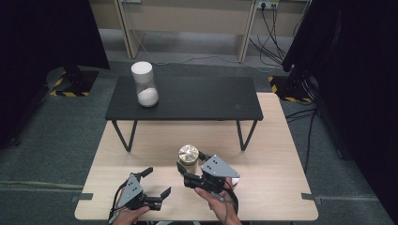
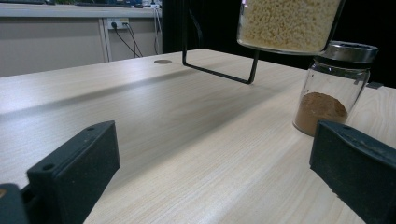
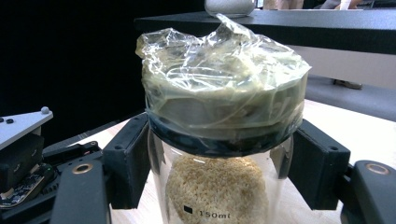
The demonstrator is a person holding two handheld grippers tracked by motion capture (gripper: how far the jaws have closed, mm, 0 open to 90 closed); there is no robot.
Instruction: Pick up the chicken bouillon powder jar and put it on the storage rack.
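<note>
My right gripper is shut on a small glass jar of pale yellow grains, with a jaw on each side of its neck just under the film-wrapped lid. In the left gripper view that grain jar hangs above the tabletop. A second jar, with brown powder and a metal lid, stands on the wooden table by the right hand. My left gripper rests open near the table's front edge with nothing between its jaws.
A low black bench with thin metal legs stands across the far half of the table. On its left end stands a white-lidded jar of white powder. Dark curtains flank the scene, and cables lie on the floor at the back right.
</note>
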